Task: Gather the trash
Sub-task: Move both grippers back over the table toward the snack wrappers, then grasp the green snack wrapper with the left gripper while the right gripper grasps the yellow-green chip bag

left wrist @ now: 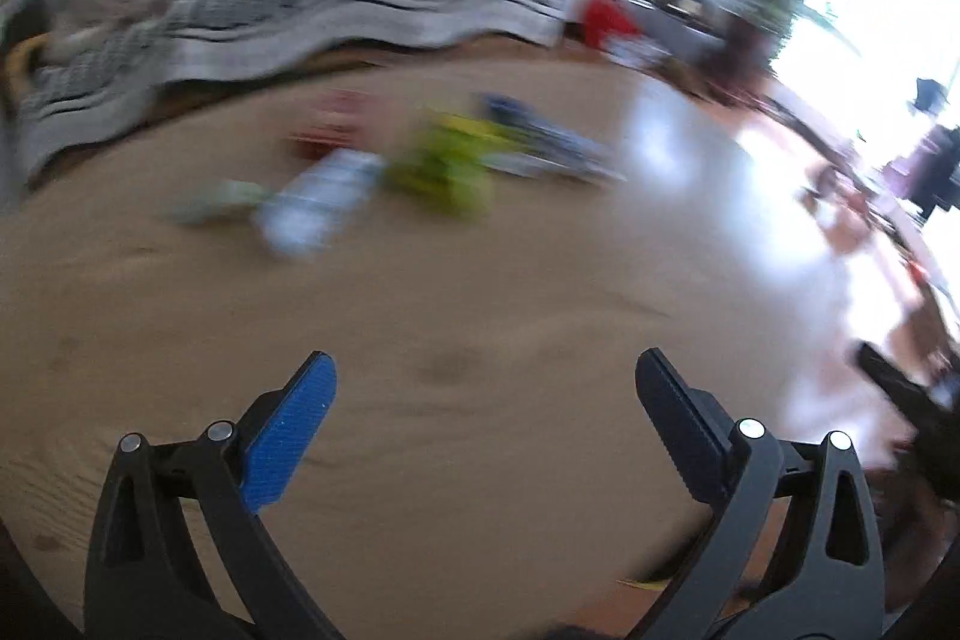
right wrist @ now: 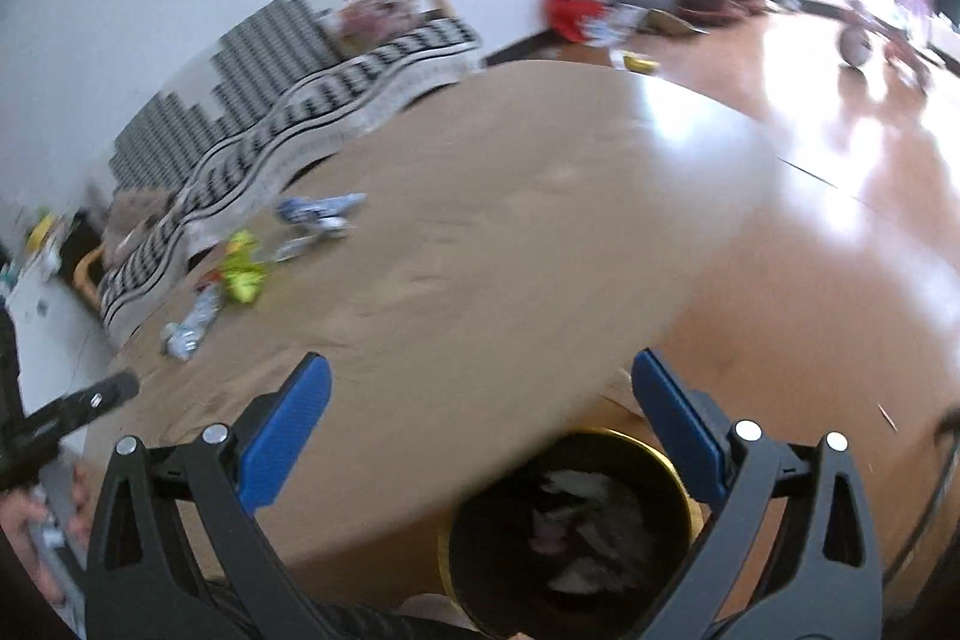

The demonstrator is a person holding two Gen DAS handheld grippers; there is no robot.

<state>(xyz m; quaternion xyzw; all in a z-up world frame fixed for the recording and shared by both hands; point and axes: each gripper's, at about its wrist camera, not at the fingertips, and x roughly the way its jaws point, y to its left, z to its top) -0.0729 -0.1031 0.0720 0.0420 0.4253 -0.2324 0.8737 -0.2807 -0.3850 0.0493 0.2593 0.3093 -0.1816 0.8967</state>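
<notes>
both tools are spread wide with nothing between the fingers. the left tool (left wrist: 483,370) hangs over bare wood of the round surface (left wrist: 480,292), its blue pad (left wrist: 288,436) on one side and a darker one opposite. further out, near the far rim, sits the trash in a loose cluster: a pale blue-white wrapper (left wrist: 318,205), a yellow-green wrapper (left wrist: 447,166) just beside it, something red (left wrist: 330,124) behind, a blue wrapper (left wrist: 540,136) off toward the right, and a small greenish scrap (left wrist: 216,208) at the left end. it's all pretty smeared so i think they're wrappers, can't swear to it. the right tool (right wrist: 480,370) is over the near edge of the surface, and right below it on the floor is a black bin with a gold rim (right wrist: 660,454), with pale crumpled stuff (right wrist: 576,520) already lying inside. from that side the trash pile shows way off to the left, well apart from the bin. behind the surface there's a striped sofa (right wrist: 288,130) along the white wall, and a bright glare on the floor (right wrist: 840,100).
</notes>
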